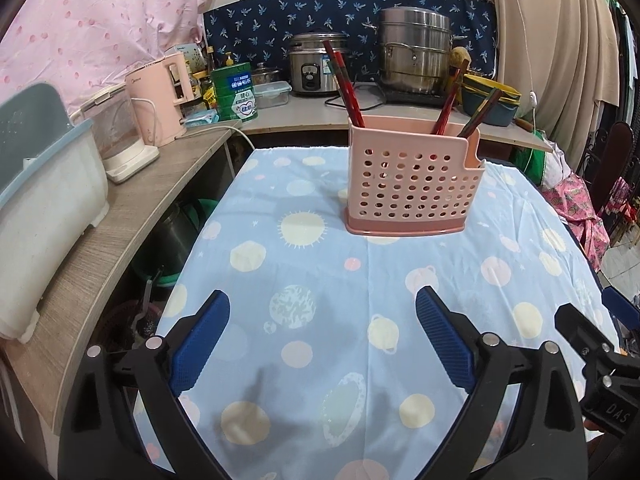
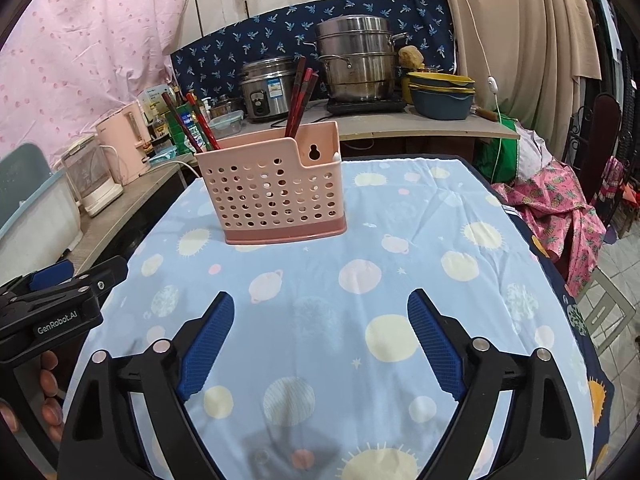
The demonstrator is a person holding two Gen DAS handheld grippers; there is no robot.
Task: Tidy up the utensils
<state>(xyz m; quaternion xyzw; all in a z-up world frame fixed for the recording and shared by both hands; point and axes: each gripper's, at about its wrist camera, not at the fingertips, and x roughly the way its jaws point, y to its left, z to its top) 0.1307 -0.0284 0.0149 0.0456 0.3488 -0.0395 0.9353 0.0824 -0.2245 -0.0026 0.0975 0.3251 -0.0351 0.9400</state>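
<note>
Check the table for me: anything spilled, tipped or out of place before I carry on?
Nothing stands out. The pink holder stands upright on the tablecloth, chopsticks leaning inside it in separate clusters. No spills or loose utensils visible. Both the left gripper and right gripper are open, holding nothing.

A table (image 1: 320, 360) under a pale blue cloth printed with suns and planets fills the foreground, its far edge close to a counter (image 1: 304, 114) that bends along the left side as a wood-grain shelf (image 1: 120, 216). Behind the counter hangs a navy patterned cloth (image 1: 280, 20), with a pink spotted sheet (image 1: 100, 20) on the left wall and beige curtains (image 2: 520, 40) on the right. At the right edge a dark chair (image 2: 608, 128) stands beside pink floral fabric (image 2: 560, 208), above a pale tiled floor (image 2: 616, 280).
</note>
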